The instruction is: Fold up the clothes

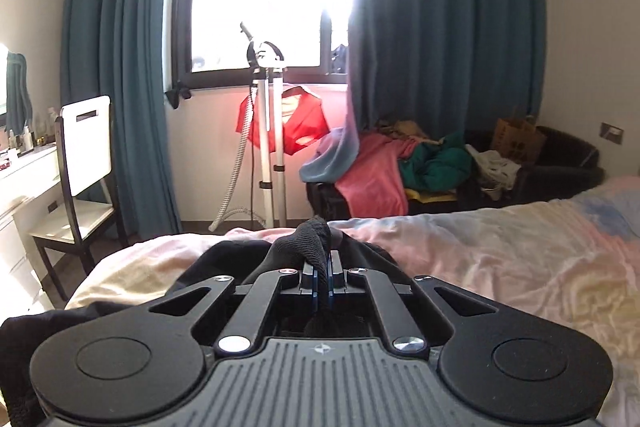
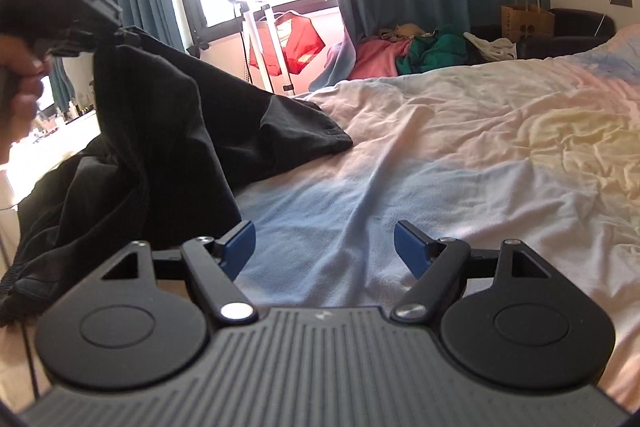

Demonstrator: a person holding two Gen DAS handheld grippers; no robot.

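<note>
Left claw (image 1: 322,277) clamped on a ribbed edge of the black garment (image 2: 160,147), lifting it off the bed (image 2: 460,147); the rest drapes down onto the bed's left side. Right claw (image 2: 324,247) spread apart, hovering over the sheet, gripping nothing.

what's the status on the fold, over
Left gripper shut on black garment, lifting one edge. Right gripper open, empty, over the bed. Nothing in the way.

black garment (image 2: 168,131) lifted at one edge, draping down onto the pastel bed, crumpled
</note>
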